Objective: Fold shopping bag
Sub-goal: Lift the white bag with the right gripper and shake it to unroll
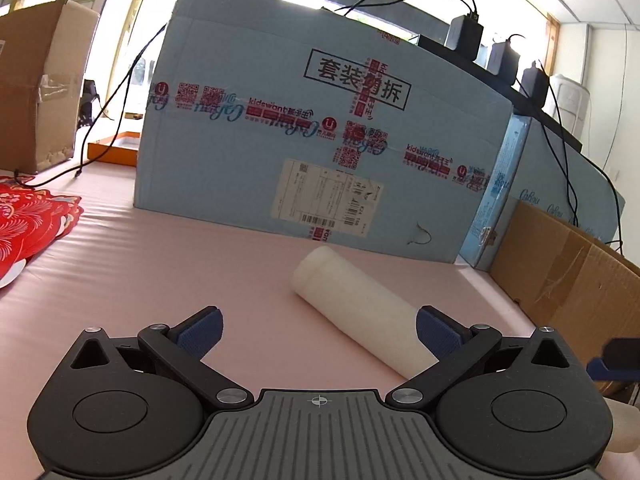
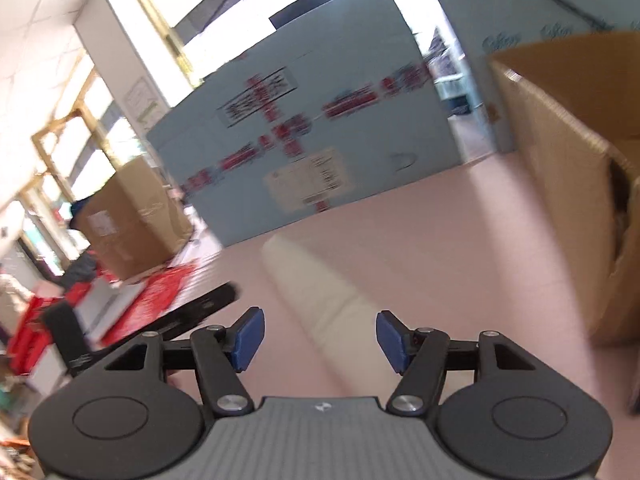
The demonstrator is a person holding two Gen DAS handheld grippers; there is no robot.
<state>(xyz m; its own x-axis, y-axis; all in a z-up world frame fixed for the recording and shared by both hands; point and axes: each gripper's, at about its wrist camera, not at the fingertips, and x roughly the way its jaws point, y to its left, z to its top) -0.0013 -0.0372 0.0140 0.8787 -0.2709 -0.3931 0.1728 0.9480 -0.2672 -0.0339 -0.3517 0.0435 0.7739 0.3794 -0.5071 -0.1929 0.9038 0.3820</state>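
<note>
The shopping bag (image 1: 356,308) is a white rolled-up tube lying on the pink table (image 1: 152,264). In the left wrist view it runs diagonally from the middle toward my right finger. My left gripper (image 1: 319,330) is open and empty, just behind the roll. In the right wrist view the roll (image 2: 316,288) is blurred and stretches away from between the blue pads. My right gripper (image 2: 320,338) is open and empty, above the roll's near end. Its tip shows at the left wrist view's right edge (image 1: 612,360).
A big light-blue carton (image 1: 320,128) stands across the back of the table. A brown cardboard box (image 1: 572,264) is at the right, another brown box (image 1: 36,80) at the far left. Red paper decorations (image 1: 28,220) lie at the left. Black cables (image 1: 116,112) hang by the carton.
</note>
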